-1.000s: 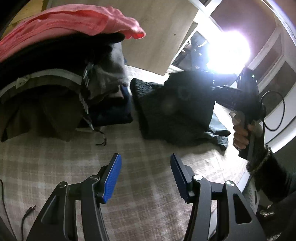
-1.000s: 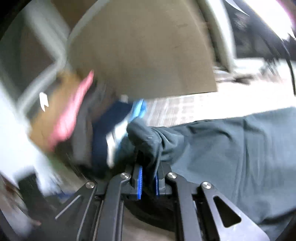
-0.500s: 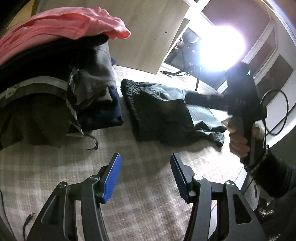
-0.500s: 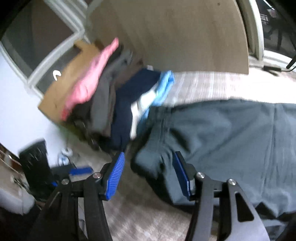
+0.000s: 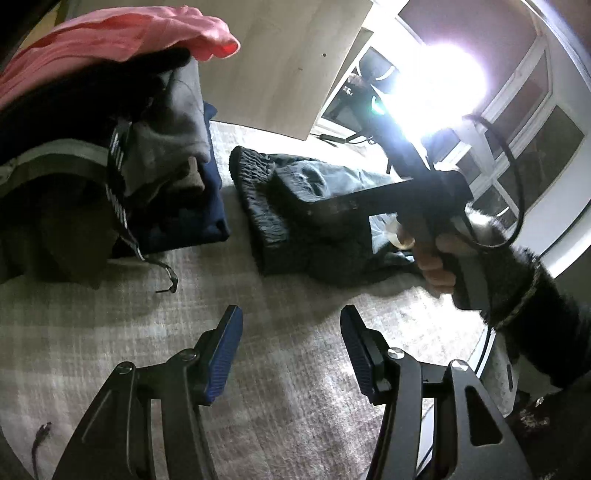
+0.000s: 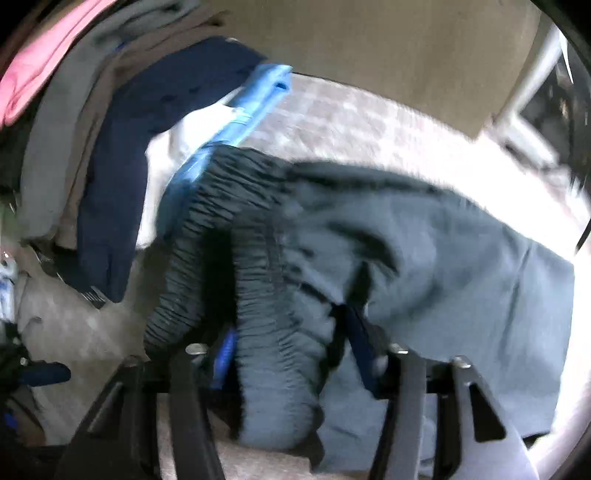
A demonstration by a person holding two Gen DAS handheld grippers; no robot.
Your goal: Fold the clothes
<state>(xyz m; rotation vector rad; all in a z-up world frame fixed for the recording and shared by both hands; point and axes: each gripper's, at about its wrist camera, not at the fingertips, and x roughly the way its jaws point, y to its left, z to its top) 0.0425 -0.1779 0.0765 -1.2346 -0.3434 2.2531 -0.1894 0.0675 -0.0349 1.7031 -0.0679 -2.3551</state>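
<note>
The right gripper [image 6: 288, 354] pushes back into the grey-blue trousers [image 6: 424, 258] half a second after letting them go, its jaws standing apart with the gathered elastic waistband [image 6: 258, 295] bunched between them but not yet pinched. A second earlier the same jaws were clamped on that cloth; the release and return read as a regrip for the next fold. The trousers lie partly folded on the checked bedspread [image 5: 295, 387], waistband end just beside a tall stack of folded clothes [image 5: 110, 166] topped by a pink garment [image 5: 122, 33]. The left gripper [image 5: 291, 350] hangs over bare bedspread, jaws wide apart and empty, where it has kept throughout. From its view the right hand [image 5: 439, 258] is seen lowered over the trousers. A fold appears to remain before the trousers can join the stack.
</note>
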